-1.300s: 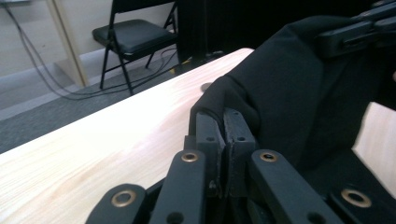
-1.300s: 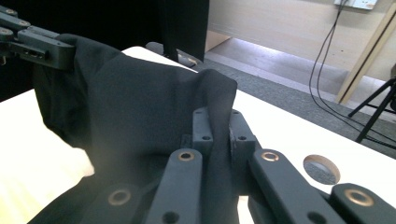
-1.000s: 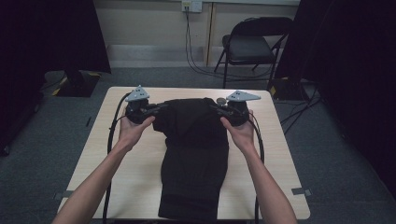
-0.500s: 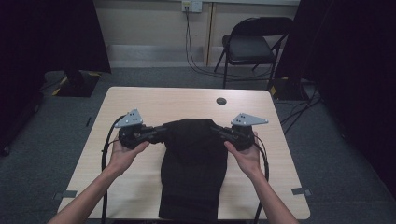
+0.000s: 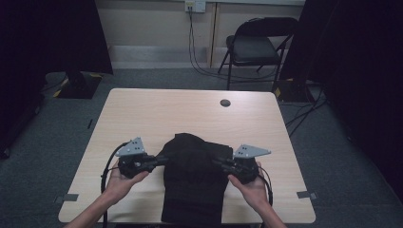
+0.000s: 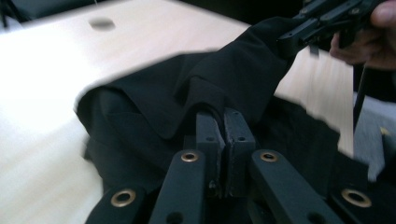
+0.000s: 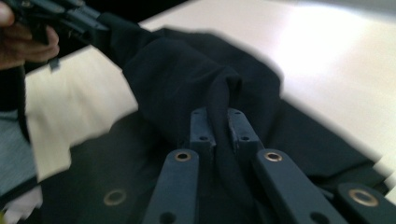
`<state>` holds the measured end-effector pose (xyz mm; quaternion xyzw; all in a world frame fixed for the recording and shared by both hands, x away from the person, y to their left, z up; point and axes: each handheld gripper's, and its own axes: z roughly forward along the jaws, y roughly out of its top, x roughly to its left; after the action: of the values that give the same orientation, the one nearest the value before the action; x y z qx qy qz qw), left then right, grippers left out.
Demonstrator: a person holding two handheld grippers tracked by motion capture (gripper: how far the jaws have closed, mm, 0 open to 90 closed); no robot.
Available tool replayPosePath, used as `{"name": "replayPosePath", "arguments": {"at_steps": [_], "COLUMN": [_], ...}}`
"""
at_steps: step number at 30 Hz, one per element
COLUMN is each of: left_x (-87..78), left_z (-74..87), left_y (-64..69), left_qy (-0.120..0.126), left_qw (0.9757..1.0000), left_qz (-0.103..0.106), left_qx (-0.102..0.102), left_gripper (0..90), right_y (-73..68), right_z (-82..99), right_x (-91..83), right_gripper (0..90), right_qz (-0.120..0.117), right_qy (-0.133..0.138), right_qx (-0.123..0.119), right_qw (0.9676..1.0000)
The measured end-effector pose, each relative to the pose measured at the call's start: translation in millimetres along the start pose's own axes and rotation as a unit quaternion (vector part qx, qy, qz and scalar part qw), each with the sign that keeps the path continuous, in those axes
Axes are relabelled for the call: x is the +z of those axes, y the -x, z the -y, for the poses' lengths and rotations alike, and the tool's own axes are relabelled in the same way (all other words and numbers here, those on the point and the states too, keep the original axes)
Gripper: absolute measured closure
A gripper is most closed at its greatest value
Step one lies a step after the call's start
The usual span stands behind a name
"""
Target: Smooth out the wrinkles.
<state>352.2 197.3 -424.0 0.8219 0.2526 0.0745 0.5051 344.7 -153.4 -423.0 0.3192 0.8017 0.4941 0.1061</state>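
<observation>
High view: a pale wooden table, and on its near half, close to the person's edge, a black garment laid lengthwise, far end raised and doubled back over the rest. Judged to be partway through a fold, carrying that far end toward the near edge.

Next in size, the left gripper at the left side of the raised fold and the right gripper at the right side, pointing inward at each other across the cloth. In the left gripper view, jaws clenched hard together on a pinch of the garment. In the right gripper view, jaws clamped on a thicker ridge of cloth running up between them.

To do this step well:
- Keep both pinches firm until the fold is down.
- Hold the two hands level and move them at one pace, so as to keep the folded edge square to the garment's sides.
- Draw the cloth lightly taut between the grippers, enough to smooth the slack bunched in the middle, not enough to tug a pinch loose.
- Carry the top layer just clear of the layer beneath, to avoid dragging or rumpling it.
- Lower onto the cloth first, then let go.

Smallest, a round hole in the far part of the table, well apart from the work.
</observation>
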Motion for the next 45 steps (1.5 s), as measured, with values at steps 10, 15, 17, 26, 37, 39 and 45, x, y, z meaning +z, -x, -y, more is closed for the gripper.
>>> {"name": "replayPosePath", "arguments": {"at_steps": [10, 15, 17, 26, 37, 39, 45], "left_x": [32.4, 51.4, 59.0, 76.7, 51.9, 40.5, 20.8], "left_z": [30.1, 38.8, 40.1, 25.0, -1.5, -15.0, -50.0], "left_y": [8.9, 2.0, -4.2, -39.1, -57.7, -59.3, -63.3], "left_qy": [-0.089, -0.135, -0.14, -0.132, -0.053, -0.012, 0.046], "left_qw": [0.9957, 0.9908, 0.9902, 0.9898, 0.9952, 0.9965, 0.9944], "left_qz": [0.027, 0.007, 0.0, -0.053, -0.079, -0.074, -0.09], "left_qx": [-0.001, 0.006, 0.005, -0.014, -0.022, -0.035, -0.029], "left_gripper": [86.7, 86.7, 86.6, 86.6, 86.6, 86.6, 86.7], "right_y": [-7.2, -3.7, 0.2, 29.9, 45.9, 46.7, 46.1], "right_z": [44.2, 51.2, 49.6, 37.6, 13.4, 2.5, -20.2], "right_x": [25.5, 43.9, 48.5, 72.0, 66.3, 53.9, 35.4], "right_gripper": [82.8, 83.1, 83.2, 83.6, 81.4, 81.1, 82.3], "right_qz": [-0.001, 0.006, 0.005, 0.035, 0.052, 0.052, 0.06], "right_qy": [-0.085, -0.125, -0.122, -0.094, -0.061, -0.034, 0.006], "right_qx": [0.007, -0.004, -0.006, -0.003, 0.002, 0.006, -0.004], "right_qw": [0.9963, 0.9921, 0.9924, 0.995, 0.9968, 0.998, 0.9982]}}
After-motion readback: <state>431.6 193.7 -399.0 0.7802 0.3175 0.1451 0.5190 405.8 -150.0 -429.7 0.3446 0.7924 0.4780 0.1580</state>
